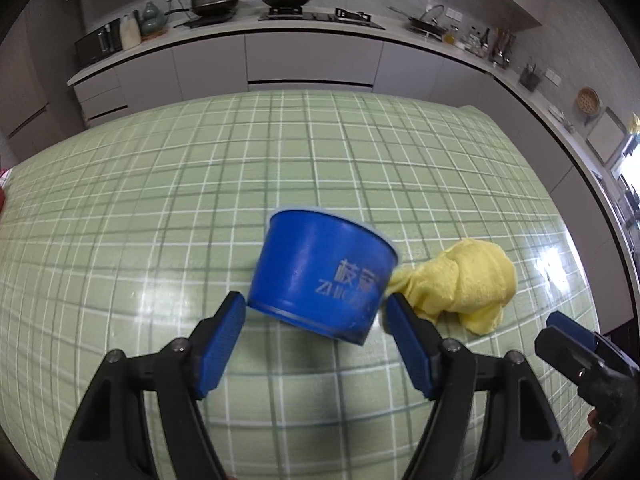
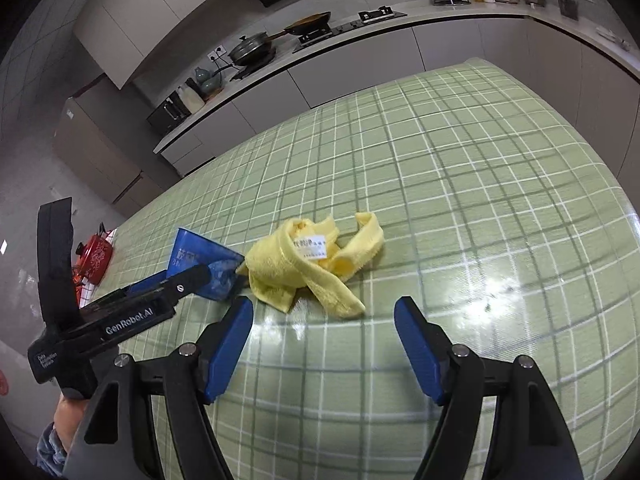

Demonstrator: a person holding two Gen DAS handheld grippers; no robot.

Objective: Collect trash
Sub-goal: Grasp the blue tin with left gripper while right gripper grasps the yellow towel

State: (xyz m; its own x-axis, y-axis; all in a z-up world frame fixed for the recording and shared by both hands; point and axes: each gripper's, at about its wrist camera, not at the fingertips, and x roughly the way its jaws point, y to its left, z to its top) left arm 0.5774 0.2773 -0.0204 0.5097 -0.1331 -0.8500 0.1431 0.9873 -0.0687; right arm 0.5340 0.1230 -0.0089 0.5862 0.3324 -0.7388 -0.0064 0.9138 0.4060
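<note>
Now, your left gripper (image 1: 316, 310) has its blue-padded fingers (image 1: 224, 344) standing well apart on either side of the blue plastic cup (image 1: 320, 276) with pale lettering on its wall. The cup sits tilted on the green checked tablecloth of the table (image 1: 160, 200), and its base lies between your fingertips; the right pad looks very near the wall, but from the left wrist view you cannot say it presses, so treat the cup as not yet gripped.

Just beside the cup, on its right, lies the crumpled yellow terry cloth (image 2: 316, 264) with a white label. Your right gripper (image 2: 324, 312) hangs short of it with its fingers spread wide and nothing between them.

To do this step well, ease the left gripper forward until the pads span the cup's wall above the base ring, not the bare edge, because the tapered, smooth side will likely slip out of a shallow pinch. Square the pads to the tilted wall before you close, and close gently, since thin plastic may buckle. Keep the yellow cloth's corner out from under the right pad. With the right gripper, come down over the thickest fold rather than a loose tail.
</note>
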